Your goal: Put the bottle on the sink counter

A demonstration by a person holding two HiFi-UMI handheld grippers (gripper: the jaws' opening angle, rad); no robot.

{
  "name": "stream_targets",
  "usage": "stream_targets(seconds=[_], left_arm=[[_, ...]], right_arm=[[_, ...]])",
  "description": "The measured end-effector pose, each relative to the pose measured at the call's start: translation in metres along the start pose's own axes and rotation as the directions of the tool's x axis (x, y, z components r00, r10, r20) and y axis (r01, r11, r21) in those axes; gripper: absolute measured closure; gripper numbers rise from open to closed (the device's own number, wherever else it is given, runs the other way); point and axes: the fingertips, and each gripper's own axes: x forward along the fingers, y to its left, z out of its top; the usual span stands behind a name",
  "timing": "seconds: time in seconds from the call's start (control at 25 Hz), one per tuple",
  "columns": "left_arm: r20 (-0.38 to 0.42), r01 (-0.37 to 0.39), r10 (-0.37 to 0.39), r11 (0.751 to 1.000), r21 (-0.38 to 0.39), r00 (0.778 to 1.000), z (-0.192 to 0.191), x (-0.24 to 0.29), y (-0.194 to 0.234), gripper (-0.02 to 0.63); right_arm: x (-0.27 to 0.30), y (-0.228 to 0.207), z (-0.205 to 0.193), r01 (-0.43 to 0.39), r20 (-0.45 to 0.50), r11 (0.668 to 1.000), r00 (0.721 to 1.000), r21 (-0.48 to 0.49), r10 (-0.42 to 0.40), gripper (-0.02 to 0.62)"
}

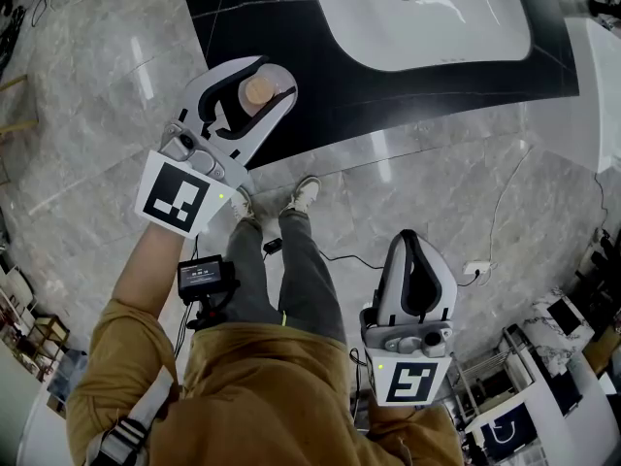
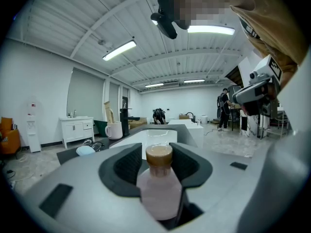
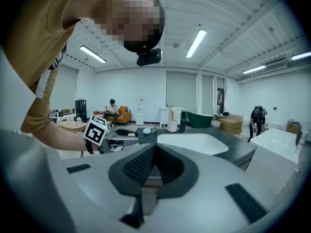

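Pressing close to the lens, the pink bottle point(image 2: 159, 191) is standing between the left gripper's point(image 1: 272, 78) spread, released jaws, near the dark sink counter's point(image 1: 320, 95) edge. A careless withdrawal risks clipping it and toppling it floorward. Right gripper point(image 3: 154, 150) is hanging clenched, empty.

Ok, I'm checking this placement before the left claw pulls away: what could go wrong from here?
The bottle stands between the open jaws of the left claw, close to a corner of the sink counter; a crooked pull-back could knock it over the edge. It looks tall and narrow, so even a light brush might tip it. A cable trails by the person's shoes: a possible trip when stepping back.
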Motion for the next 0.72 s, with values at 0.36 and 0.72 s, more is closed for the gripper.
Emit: stream_targets(seconds=[0.36,0.72], left_arm=[[0.022,-0.005,0.005,1.0,0.003,1.0,0.008,-0.006,-0.001,0.44],[0.033,-0.024,0.023,0.999,0.037,0.999,0.017,-0.01,-0.005,0.44]], right_arm=[[-0.004,0.005,0.005,-0.006,0.016,1.0,1.0,-0.014,0.006,0.589],[-0.004,0.011,0.013,-0.033,0.05,0.997,0.998,-0.067,0.037,0.589]])
